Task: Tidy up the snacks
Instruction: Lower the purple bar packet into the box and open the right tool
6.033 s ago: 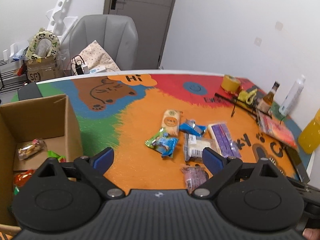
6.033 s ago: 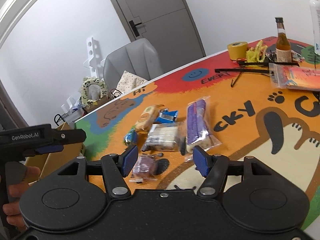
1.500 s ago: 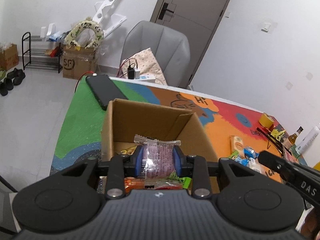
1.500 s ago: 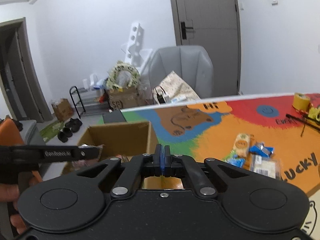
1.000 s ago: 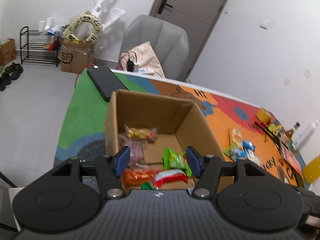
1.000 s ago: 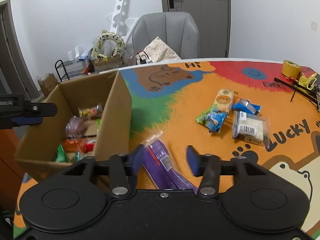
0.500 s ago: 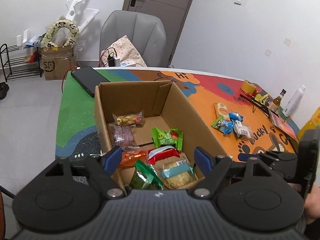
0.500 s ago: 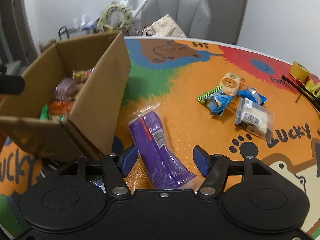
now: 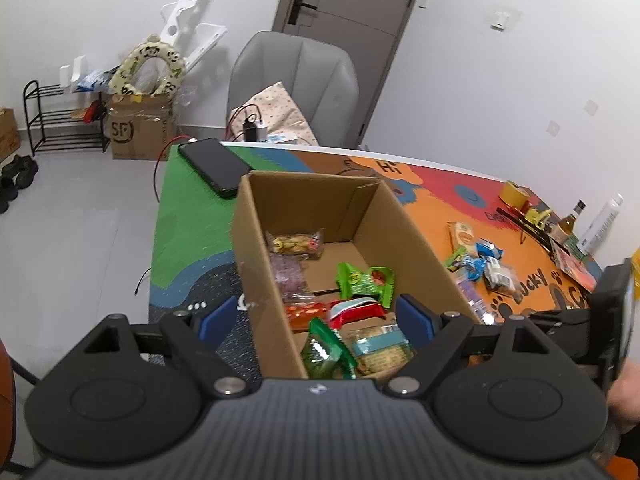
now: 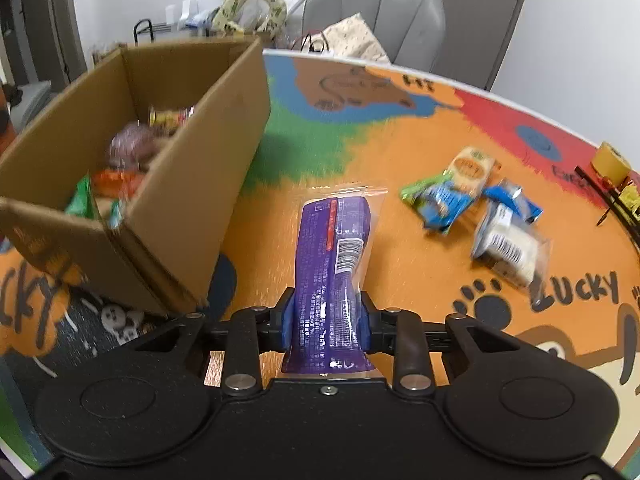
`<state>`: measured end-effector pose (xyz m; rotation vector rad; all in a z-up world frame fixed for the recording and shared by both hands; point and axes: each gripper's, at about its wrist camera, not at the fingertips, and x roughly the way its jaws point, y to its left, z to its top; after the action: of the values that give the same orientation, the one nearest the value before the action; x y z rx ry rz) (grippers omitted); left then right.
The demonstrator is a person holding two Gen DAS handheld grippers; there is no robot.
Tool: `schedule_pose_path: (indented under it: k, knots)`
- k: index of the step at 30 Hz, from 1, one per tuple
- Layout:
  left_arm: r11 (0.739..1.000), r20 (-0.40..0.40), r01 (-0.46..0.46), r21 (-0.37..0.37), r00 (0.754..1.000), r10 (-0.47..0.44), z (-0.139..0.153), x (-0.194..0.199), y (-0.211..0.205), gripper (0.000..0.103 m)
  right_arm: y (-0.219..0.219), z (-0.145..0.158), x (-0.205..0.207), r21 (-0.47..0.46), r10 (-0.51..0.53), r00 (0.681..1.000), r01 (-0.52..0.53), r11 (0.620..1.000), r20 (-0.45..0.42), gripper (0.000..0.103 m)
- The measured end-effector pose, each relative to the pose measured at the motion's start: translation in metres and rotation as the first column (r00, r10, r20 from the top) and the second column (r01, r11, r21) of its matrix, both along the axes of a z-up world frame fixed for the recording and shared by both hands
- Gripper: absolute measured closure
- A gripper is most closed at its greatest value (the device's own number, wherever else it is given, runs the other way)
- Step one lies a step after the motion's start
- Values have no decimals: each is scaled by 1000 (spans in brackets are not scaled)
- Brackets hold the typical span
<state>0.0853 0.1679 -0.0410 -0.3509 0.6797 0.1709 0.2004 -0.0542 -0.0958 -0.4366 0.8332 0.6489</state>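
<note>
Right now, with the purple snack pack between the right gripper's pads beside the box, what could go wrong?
1. The right gripper is closing on the purple snack pack at its near end only; the long free end could sag or slip out when lifted.
2. The cardboard box wall stands close on the left, so the pack may catch on its rim.
3. The left gripper, opening and empty, hangs over the box and could block the drop.

The left gripper [image 9: 316,318] hovers above the near end of the open cardboard box [image 9: 256,248], jaws opening, nothing between them. Inside lie a green packet [image 9: 362,282], a red packet [image 9: 358,312] and a nut bar [image 9: 296,243]. A black phone [image 9: 214,166] lies on the table [image 9: 188,224] beyond the box
</note>
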Motion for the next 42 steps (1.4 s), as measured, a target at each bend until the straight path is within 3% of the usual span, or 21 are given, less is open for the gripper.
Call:
schedule_pose_path:
  k: [13, 24, 30, 31, 33, 39, 42]
  knots:
    - [997, -10, -78, -27, 997, 77, -15, -11, 22, 17, 27, 75, 2, 113, 36, 992, -49, 992, 120, 75]
    - [991, -21, -117, -67, 993, 115, -26, -22, 45, 15, 87, 86, -13, 88, 148, 982, -159, 983, 120, 75]
    - [983, -7, -155, -95, 988, 155, -27, -32, 56, 12, 114, 78, -17, 125, 167, 981, -178, 976, 96, 73]
    - [982, -2, -163, -99, 987, 163, -26, -34, 58, 12, 117, 77, -18, 129, 171, 980, -184, 974, 102, 70]
    - [979, -3, -170, -112, 985, 170, -24, -36, 61, 12, 121, 77, -20, 117, 165, 977, -182, 976, 136, 53]
    - [977, 9, -183, -113, 983, 185, -17, -42, 59, 12, 106, 77, -19, 132, 131, 984, -147, 980, 124, 38]
    - [978, 11, -178, -112, 984, 180, -14, -42, 56, 12, 90, 76, -18, 143, 86, 991, -101, 985, 106, 35]
